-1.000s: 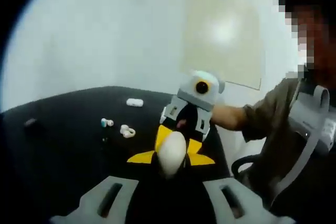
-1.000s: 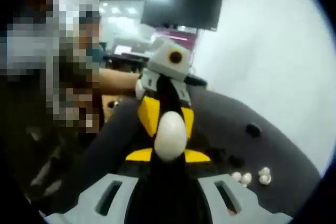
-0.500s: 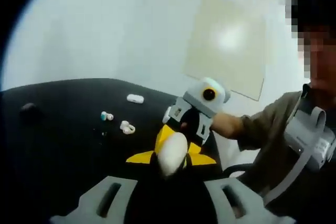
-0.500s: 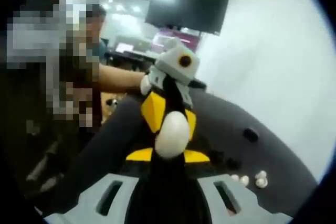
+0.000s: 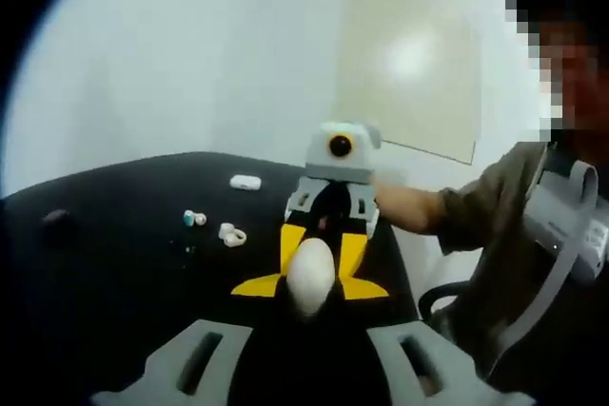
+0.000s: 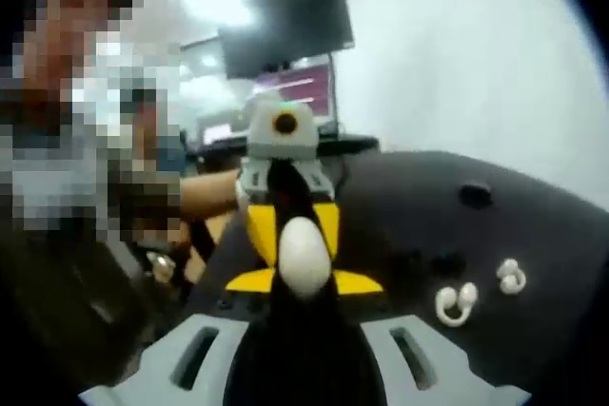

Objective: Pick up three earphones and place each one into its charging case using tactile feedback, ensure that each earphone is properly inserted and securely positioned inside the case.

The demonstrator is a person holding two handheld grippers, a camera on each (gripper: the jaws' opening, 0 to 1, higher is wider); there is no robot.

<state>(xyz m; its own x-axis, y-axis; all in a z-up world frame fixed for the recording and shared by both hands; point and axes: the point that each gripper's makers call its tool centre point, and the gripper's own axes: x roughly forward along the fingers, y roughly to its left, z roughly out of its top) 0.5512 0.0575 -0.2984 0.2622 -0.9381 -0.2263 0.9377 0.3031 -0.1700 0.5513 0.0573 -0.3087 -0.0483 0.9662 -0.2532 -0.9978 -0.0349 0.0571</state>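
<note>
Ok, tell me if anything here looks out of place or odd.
Nothing looks damaged or spilled. One oddity: the white egg-shaped case is up off the black table, pinched between both grippers, the left gripper and the right gripper meeting nose to nose. Loose white earphones lie scattered on the table.

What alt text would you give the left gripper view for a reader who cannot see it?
A white egg-shaped case is held between the two grippers, the right gripper facing the camera with yellow fingers. Behind, on a black table, lie small white earphones and a white case; a person sits at right.
</note>
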